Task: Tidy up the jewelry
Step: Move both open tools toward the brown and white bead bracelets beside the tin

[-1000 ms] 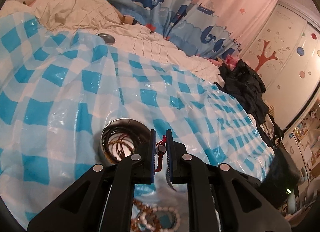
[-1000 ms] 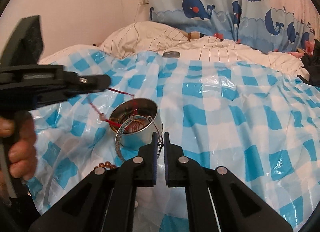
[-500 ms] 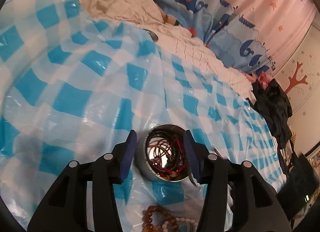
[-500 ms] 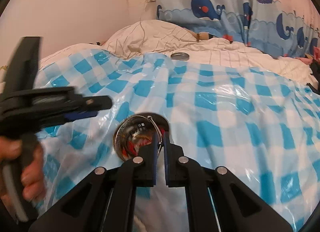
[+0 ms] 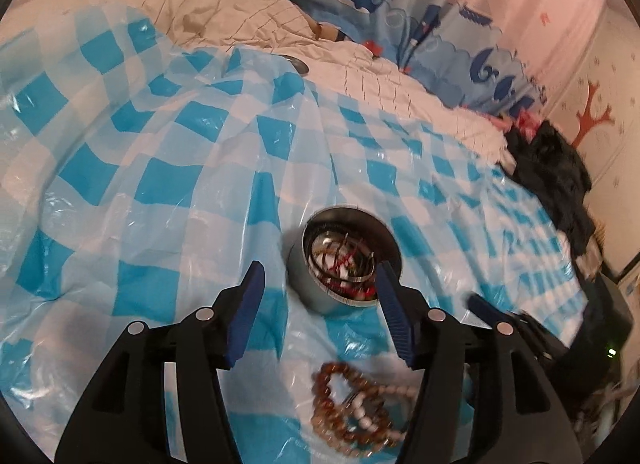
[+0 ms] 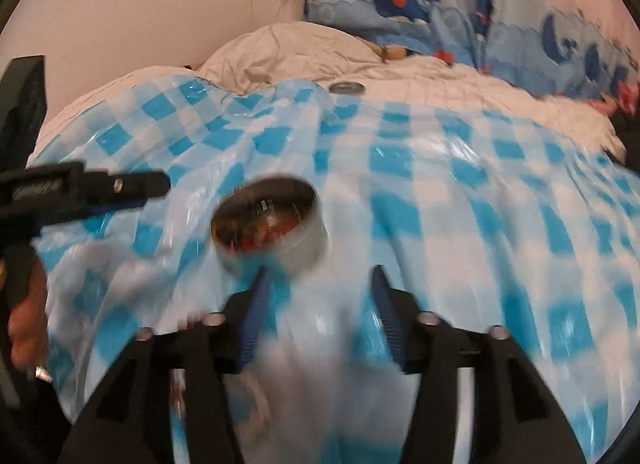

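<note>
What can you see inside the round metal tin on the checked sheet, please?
Inside the metal tin lies a tangle of jewelry: a silver bangle, dark and brown loops, and red cord. The tin's bottom and anything beneath the tangle are covered.

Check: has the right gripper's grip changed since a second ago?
Yes. The right gripper was shut on a silver bangle over the metal tin; now its jaws stand apart and empty, nearer than the tin.

We find the round tin standing on the plastic sheet, tangled jewelry in it. The bead bracelets lie on the sheet before the tin; its lid rests on the bedding well behind.
</note>
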`<state>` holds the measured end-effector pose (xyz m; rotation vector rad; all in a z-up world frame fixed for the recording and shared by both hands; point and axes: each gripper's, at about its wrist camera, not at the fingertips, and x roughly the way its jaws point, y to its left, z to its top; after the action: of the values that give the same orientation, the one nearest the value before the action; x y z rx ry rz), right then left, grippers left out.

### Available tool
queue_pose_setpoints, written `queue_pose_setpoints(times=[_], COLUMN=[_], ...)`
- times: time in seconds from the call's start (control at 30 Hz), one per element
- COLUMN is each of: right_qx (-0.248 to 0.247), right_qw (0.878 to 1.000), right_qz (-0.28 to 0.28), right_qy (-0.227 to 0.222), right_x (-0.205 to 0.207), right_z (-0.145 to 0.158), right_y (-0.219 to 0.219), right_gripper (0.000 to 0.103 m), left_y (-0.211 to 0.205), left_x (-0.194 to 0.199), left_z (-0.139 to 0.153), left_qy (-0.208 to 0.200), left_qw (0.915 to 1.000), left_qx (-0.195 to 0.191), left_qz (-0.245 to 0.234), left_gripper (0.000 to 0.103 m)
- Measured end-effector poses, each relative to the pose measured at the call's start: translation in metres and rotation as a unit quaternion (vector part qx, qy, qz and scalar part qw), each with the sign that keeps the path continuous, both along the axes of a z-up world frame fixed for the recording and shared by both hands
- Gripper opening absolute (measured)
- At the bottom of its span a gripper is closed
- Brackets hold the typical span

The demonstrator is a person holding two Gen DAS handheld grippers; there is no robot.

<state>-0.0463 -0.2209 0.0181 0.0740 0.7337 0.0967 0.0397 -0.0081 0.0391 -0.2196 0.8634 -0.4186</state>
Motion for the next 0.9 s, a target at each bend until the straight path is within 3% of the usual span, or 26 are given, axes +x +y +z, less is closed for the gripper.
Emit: queue_pose_setpoints(times=[0.17,0.47,0.9], right_qx=[0.031,0.036,0.043], right_qw=[0.999,0.999,0.999], right_qz=[-0.023,-0.009,-0.011], right_qy=[0.009,-0.008,0.001], right_x=[-0.043,-0.047,-0.040], right_z=[-0.010,-0.014,-0.019], right_y=[-0.012,0.010,0.011], right_gripper=[0.062,0.072,0.076], left_y=[-0.005,-0.004,-0.018], left_x=[-0.031,-0.069,-0.068], left_z=[0.001,-0.001,0.002], left_qy=[-0.027,-0.076,-0.098], left_qw=[0.9980,0.9861,0.9793], left_qx=[0.057,0.148,0.177], left_qz=[-0.010,0.000,-0.004], left_gripper=[0.058,0.071,0.081])
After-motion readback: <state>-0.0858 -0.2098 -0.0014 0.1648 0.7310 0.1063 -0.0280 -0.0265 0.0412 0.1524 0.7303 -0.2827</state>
